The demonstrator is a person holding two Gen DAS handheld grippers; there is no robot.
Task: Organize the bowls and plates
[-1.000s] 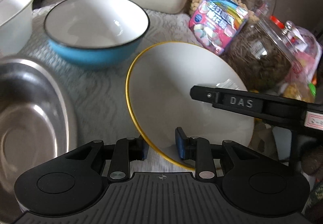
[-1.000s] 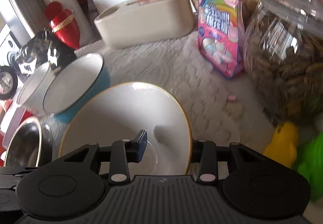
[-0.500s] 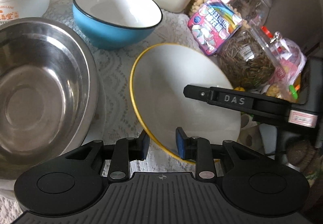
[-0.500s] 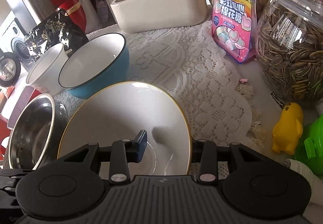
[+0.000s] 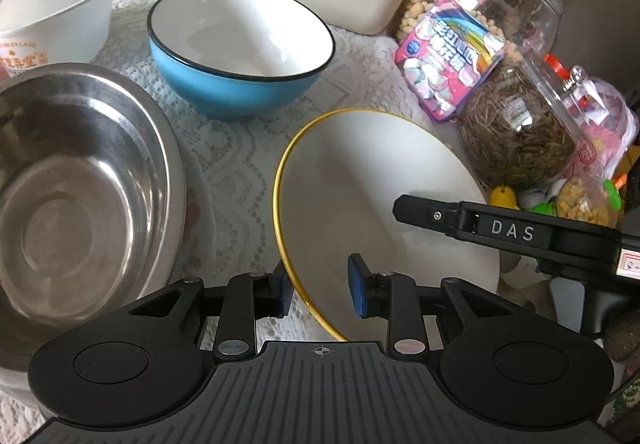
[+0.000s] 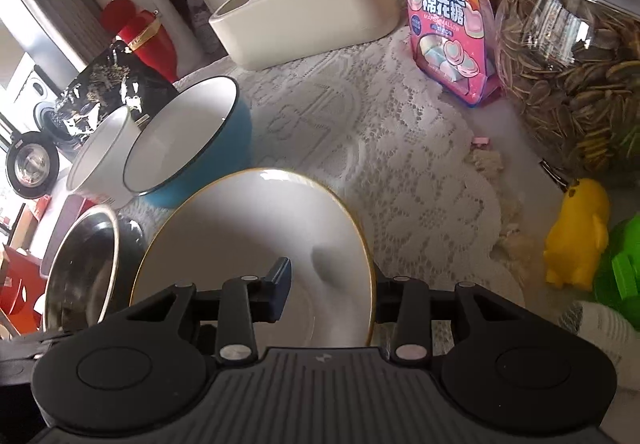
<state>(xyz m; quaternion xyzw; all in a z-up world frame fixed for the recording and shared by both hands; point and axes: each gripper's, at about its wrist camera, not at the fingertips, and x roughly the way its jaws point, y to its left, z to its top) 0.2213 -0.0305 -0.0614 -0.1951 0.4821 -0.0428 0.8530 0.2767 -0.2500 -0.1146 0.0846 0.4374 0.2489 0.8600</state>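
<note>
Plate (image 5: 372,196) with a yellow rim fills the middle of the left wrist view, white inside and tilted, its near edge running between the blue pads of the left gripper (image 5: 320,286); the pads stand on either side of the rim with a gap showing, so the jaws straddle the edge and are not pressed shut on it. The right gripper (image 5: 500,230) reaches in from the right, one black finger lying over the plate's inner face. To the left sits a steel bowl (image 5: 80,180), behind it a white bowl (image 5: 56,12), and beyond the plate a blue bowl (image 5: 240,56), all on a lace tablecloth (image 5: 232,164). A pink marshmallow bag (image 5: 448,56) leans against a glass jar (image 5: 516,128) of seeds. In the right wrist view the plate (image 6: 248,236) sits directly ahead, its right rim passing between the fingers of the right gripper (image 6: 328,292): the left pad is inside the dish and the right one outside, with a gap between them. The blue bowl (image 6: 192,140) and white bowl (image 6: 100,156) stand tilted-looking at left, the steel bowl (image 6: 80,268) nearer, and a yellow toy (image 6: 576,236) lies at right
</note>
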